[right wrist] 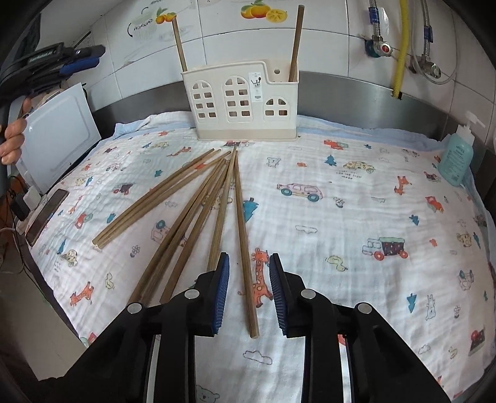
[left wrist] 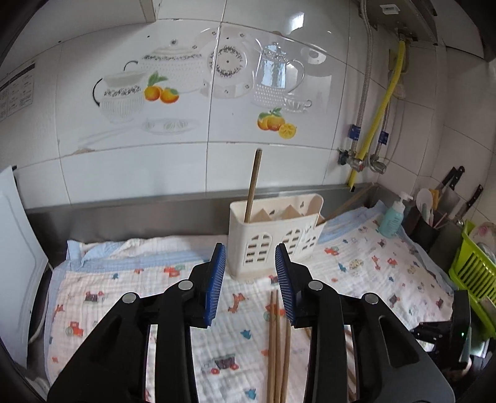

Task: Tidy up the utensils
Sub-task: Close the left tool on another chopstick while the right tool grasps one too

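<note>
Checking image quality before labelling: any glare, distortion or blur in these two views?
Left wrist: window glare on the wall tiles; fisheye bends the counter edge; holder sharp. Right wrist: even daylight, chopsticks crisp with faint shadows, cloth bulges from distortion, dark corners.

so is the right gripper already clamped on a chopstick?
No. The right gripper is open, and the chopstick between its pads lies loose on the cloth.
</note>
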A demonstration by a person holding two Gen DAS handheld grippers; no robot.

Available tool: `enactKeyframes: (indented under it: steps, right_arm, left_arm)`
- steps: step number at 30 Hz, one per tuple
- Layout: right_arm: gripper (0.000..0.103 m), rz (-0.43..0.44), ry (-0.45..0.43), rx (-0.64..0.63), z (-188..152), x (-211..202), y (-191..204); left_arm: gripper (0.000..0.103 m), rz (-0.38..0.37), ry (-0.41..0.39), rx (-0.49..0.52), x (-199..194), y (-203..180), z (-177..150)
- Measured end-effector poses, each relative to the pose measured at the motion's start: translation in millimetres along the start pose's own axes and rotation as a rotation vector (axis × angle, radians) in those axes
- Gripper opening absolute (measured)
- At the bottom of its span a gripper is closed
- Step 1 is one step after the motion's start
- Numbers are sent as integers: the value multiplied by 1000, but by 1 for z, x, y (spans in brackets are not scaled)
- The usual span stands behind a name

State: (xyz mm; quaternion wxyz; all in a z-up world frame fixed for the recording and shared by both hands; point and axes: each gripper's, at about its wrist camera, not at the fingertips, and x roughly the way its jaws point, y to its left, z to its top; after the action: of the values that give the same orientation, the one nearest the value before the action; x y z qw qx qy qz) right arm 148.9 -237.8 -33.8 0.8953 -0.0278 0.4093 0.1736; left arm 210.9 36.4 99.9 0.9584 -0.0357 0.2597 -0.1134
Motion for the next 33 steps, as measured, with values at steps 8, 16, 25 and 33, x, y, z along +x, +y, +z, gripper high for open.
enactKeyframes:
  steps: [8, 16, 25, 33]
  right_arm:
    - [21, 1, 24, -4, -6, 12, 1]
    - [19, -15, 36, -18, -8, 20, 2]
    - [19, -9, 32, -13, -7, 22, 2]
    - [19, -5, 34, -10, -8, 24, 3]
  left_arm:
    - [34, 18, 137, -47, 2, 12, -80]
    - [33, 9, 269, -32, 29, 3, -137]
    - [32, -2, 336, 2, 56, -11, -154]
    - [23, -19, 367, 24, 67, -18, -158]
